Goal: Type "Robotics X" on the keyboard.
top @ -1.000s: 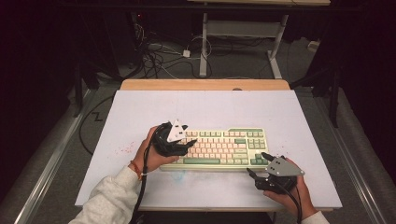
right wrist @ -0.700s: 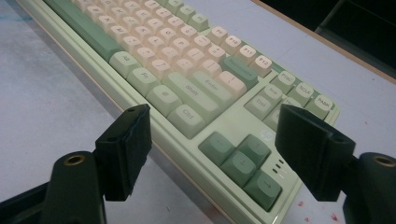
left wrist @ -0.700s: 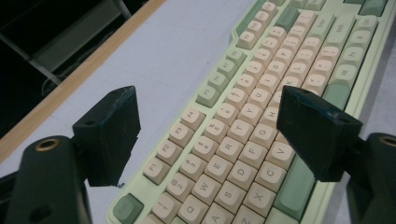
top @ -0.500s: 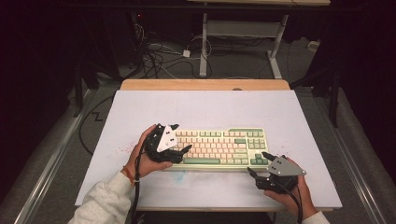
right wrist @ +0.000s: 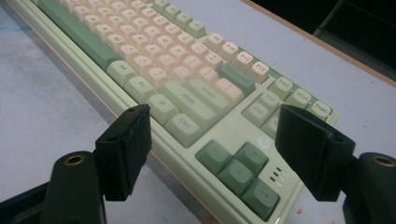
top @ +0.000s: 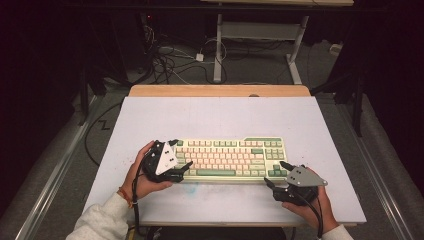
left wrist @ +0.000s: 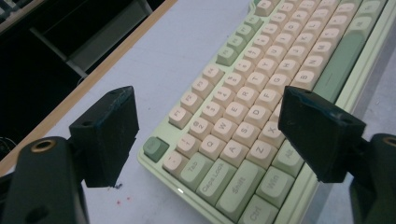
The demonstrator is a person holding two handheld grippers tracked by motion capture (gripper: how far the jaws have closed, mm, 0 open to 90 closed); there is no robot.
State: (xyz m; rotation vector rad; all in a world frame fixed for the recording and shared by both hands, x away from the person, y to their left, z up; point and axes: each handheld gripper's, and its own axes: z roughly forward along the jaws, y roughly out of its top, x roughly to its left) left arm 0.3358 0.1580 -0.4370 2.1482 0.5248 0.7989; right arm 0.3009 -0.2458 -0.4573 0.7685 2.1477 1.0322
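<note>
The left gripper [left wrist: 205,140] is holding its black fingers [left wrist: 108,135] spread wide and empty, straddling the keyboard's [top: 227,157] left end, one finger out over the bare desk [top: 225,115] and the other over the keys near the spacebar; this looks like a bracketing of that end ahead of a grasp. The right gripper [right wrist: 219,149] is likewise keeping its fingers [right wrist: 126,149] far apart with nothing between them, framing the right front corner where the dark green arrow keys [right wrist: 238,170] are sitting. With a hand at each end, the person is probably preparing to lift or slide the board two-handed. The pale green and cream keyboard is lying flat toward the near edge of the desk. Legends are reading Tab, Caps Lock, Shift, Ctrl, Q, W, Z; a small round logo above the arrows is too blurred to name.
</note>
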